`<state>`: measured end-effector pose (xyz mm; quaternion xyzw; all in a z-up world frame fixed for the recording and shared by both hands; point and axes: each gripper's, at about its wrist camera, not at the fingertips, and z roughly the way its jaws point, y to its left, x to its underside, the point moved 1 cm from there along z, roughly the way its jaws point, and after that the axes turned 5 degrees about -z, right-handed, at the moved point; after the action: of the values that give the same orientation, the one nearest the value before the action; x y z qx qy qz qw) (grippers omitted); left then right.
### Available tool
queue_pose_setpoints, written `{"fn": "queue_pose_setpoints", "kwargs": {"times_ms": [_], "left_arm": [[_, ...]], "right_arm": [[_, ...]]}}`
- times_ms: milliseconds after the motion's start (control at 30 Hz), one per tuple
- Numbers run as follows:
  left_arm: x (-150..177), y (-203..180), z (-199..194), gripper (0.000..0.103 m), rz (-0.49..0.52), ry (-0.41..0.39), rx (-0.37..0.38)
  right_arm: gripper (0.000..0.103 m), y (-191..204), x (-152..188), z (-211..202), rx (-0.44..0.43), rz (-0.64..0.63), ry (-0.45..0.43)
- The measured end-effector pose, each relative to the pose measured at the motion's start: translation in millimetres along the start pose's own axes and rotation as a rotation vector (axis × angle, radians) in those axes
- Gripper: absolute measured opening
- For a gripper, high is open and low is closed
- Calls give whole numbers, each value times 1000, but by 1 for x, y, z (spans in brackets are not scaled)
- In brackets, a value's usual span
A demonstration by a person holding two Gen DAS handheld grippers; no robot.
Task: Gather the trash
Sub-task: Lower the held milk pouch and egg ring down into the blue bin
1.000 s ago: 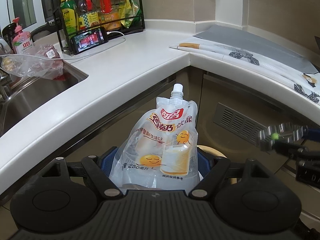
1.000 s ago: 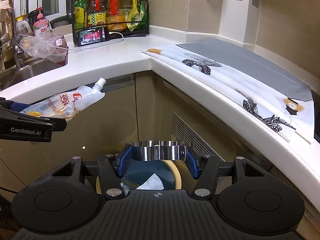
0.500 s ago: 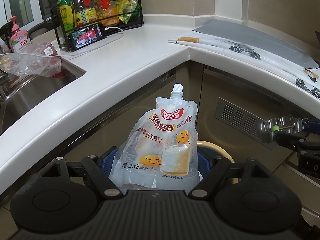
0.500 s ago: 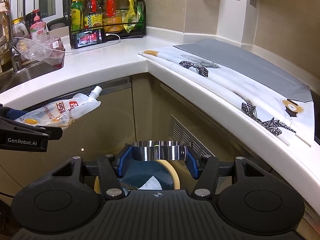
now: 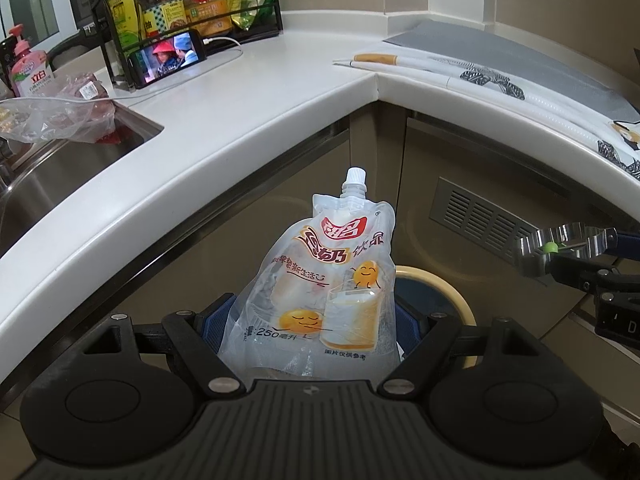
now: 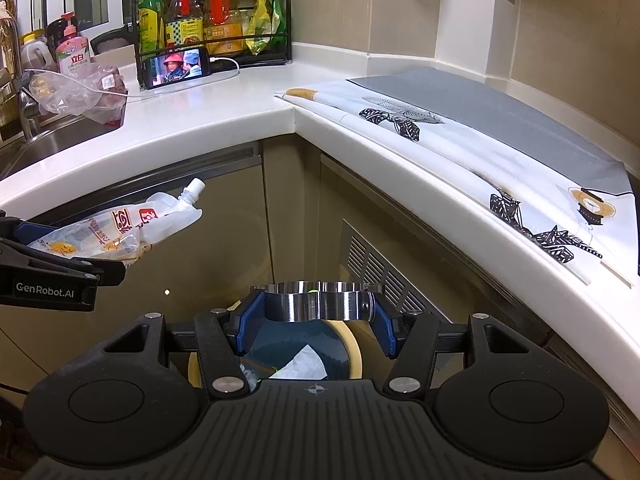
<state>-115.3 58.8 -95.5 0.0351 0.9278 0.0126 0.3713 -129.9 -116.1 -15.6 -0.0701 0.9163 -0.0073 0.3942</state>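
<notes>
A clear drink pouch [image 5: 320, 288] with a white spout and yellow cartoon faces stands upright between the blue pads of my left gripper [image 5: 316, 320], which is shut on its lower part. Behind and below the pouch is a round trash bin [image 5: 452, 292] with a cream rim. My right gripper [image 6: 316, 307] is shut on a shiny fluted metal ring [image 6: 344, 304], held directly over the bin [image 6: 355, 346], whose dark liner holds a white scrap. In the right wrist view the pouch [image 6: 120, 228] and left gripper [image 6: 60, 256] sit at the left. The ring [image 5: 560, 246] shows at the right of the left wrist view.
A white L-shaped countertop [image 6: 224, 120] wraps around the corner above beige cabinet doors with a vent grille [image 6: 376, 272]. On it are a bottle rack [image 6: 208, 20], a phone playing video [image 6: 178, 66] and a patterned cloth [image 6: 460, 148]. A plastic bag [image 5: 60, 116] lies by the sink [image 5: 60, 176].
Hardly anything differs. The left gripper has tipped slightly with the pouch, which sits a little lower in the right wrist view. Both grips are unchanged.
</notes>
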Motion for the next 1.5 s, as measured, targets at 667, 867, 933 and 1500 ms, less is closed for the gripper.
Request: {"fn": "queue_pose_setpoints", "kwargs": {"times_ms": [667,867,933,1500], "left_arm": [[2,-2,25,84,5,85,-2],[0,-4,33,84,18,101,-3],[0,-4,37,84,20,112,-4],[3,-11,81,84,54,228,0]], "right_arm": [[59,-4,2,27,-18,1,54],[59,-2,2,34,-24,0,69],[59,-2,3,37,-26,2,74],[59,0,7,80,-56,29,163]]}}
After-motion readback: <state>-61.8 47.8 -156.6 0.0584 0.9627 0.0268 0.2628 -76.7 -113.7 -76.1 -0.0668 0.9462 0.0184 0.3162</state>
